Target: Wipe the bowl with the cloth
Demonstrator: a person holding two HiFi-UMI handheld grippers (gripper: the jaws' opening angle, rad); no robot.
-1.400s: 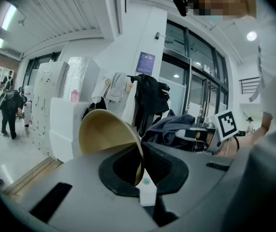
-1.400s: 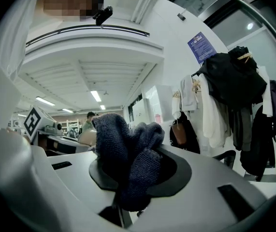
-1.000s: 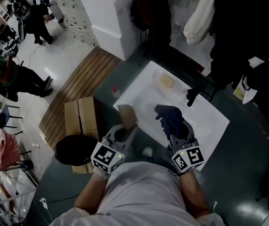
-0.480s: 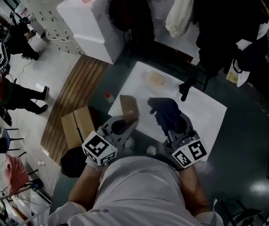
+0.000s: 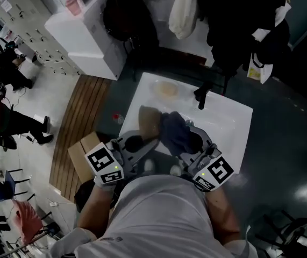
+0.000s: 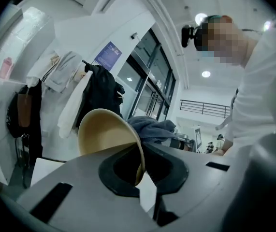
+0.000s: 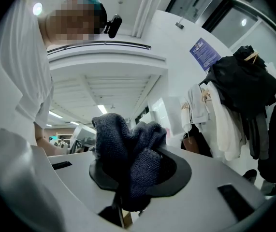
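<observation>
A white rectangular table is seen at the centre of the head view, and both task things are held above its near left part. The tan, thin-walled round bowl is seen just left of centre, tipped onto its side with the hollow turned to the right, toward the cloth. It is judged to be light, rigid and smooth, so some slipping under a sideways push can be expected. The rim is judged the natural place for a hold. The dark blue towelling cloth is bunched just right of the bowl, touching or nearly touching its edge. It is judged soft, limp and grippy, so it can be taken anywhere along a fold. The left claw is shown in the left gripper view closed down to a narrow gap on the bowl's lower rim, with one jaw inside the wall and one outside. The right claw is shown in the right gripper view shut tight on a wad of the cloth, the loose end standing up beyond the jaws.
</observation>
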